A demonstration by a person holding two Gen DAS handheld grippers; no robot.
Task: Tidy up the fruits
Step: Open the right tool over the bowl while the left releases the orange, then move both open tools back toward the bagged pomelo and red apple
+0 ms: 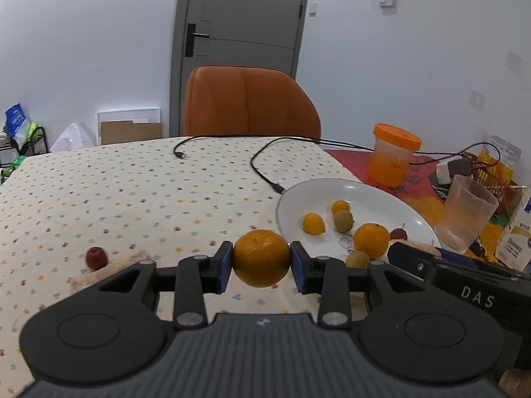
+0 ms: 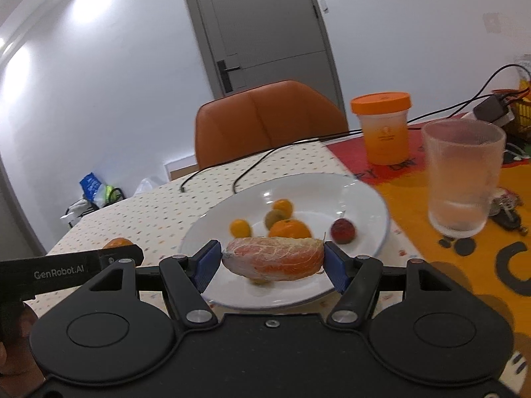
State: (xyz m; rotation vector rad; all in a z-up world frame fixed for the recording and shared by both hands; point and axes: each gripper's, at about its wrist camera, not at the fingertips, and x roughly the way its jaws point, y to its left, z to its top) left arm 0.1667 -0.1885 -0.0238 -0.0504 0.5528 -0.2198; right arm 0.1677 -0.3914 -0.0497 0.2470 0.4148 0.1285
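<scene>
My left gripper (image 1: pixel 261 258) is shut on an orange (image 1: pixel 261 258), held above the dotted tablecloth just left of the white plate (image 1: pixel 365 195). My right gripper (image 2: pixel 272 258) is shut on a peeled pink grapefruit segment (image 2: pixel 273 258), held over the near part of the plate (image 2: pixel 358 199). On the plate lie a bigger orange (image 1: pixel 371 239), two small orange fruits (image 1: pixel 313 223), greenish fruits (image 1: pixel 342 220) and a small red fruit (image 2: pixel 342 230). Another small red fruit (image 1: pixel 96 258) rests on the cloth at the left.
A frosted glass (image 2: pixel 461 179) and an orange-lidded jar (image 2: pixel 383 126) stand right of the plate on a red and orange mat. Black cables (image 1: pixel 262 162) cross the table's far side. An orange chair (image 1: pixel 249 99) sits behind the table. A carton (image 1: pixel 516 238) stands at the far right.
</scene>
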